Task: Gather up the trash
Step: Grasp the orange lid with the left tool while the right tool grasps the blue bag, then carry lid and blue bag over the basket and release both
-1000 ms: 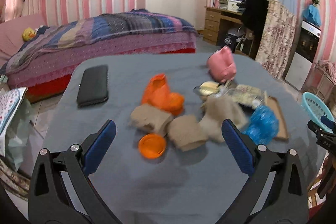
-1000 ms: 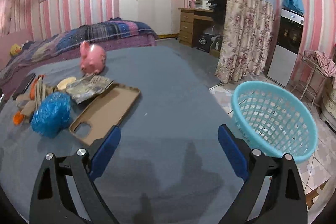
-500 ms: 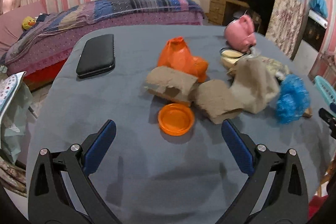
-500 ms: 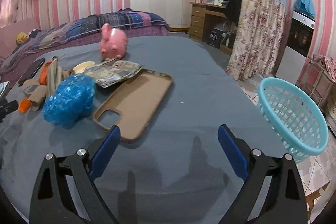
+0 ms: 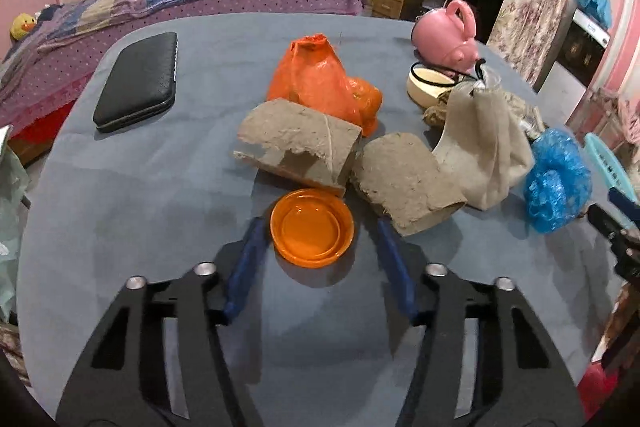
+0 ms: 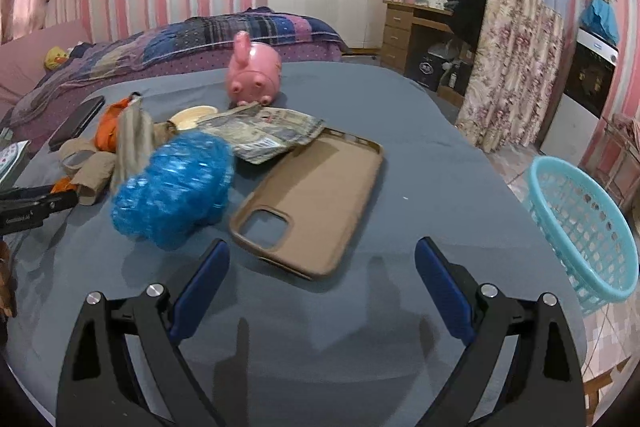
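Left view: closing the left gripper (image 5: 318,227) around the orange lid (image 5: 312,227) on the table (image 5: 140,207), pads not yet touching; risking the shallow rim skidding out. Right view: holding the right gripper (image 6: 322,259) wide open, empty, over the phone case (image 6: 316,199), risking snagging it instead of the blue wad (image 6: 174,183); basket (image 6: 588,223) waiting off the table edge.

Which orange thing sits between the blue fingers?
The flat orange lid, round and shallow, between the closing left hand-held gripper fingers. The crumpled orange bag sits farther back, behind the cardboard.
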